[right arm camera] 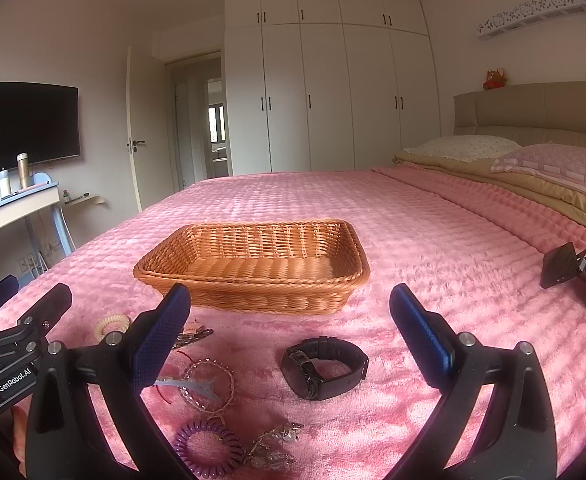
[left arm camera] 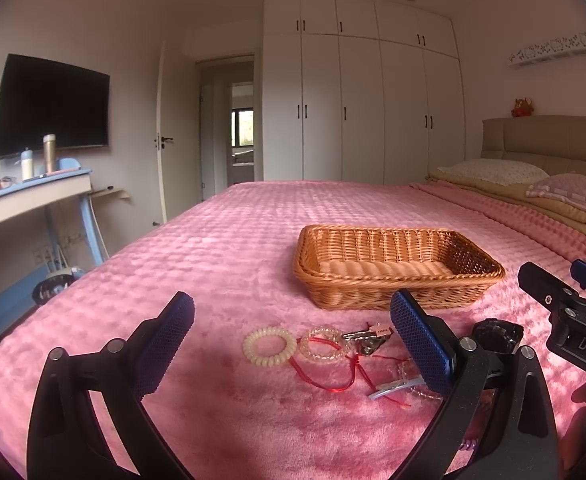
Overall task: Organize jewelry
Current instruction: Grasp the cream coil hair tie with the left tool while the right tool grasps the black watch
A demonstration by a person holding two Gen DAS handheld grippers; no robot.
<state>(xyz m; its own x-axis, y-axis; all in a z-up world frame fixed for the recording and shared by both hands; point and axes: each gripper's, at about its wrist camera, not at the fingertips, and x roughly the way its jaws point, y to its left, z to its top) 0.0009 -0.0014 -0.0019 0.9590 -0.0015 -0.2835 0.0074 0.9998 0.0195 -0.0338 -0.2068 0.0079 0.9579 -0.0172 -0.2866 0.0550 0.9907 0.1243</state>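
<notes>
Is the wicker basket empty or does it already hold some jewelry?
Empty: both views show only the bare woven bottom of the wicker basket.

A bed covered by a pink quilted plush blanket (right arm camera: pixel 413 216) is seen. A rectangular woven wicker basket (right arm camera: pixel 253 296) is set on it, well in from the edges. Nearer the front edge are laid a black wristwatch (right arm camera: pixel 325 368), a cream spiral hair tie (left arm camera: pixel 269 347), a clear beaded bracelet (left arm camera: pixel 323 345), a purple spiral hair tie (right arm camera: pixel 208 449) and a red cord (left arm camera: pixel 325 376). Two pillows (right arm camera: pixel 469 147) are placed at the headboard end.
</notes>
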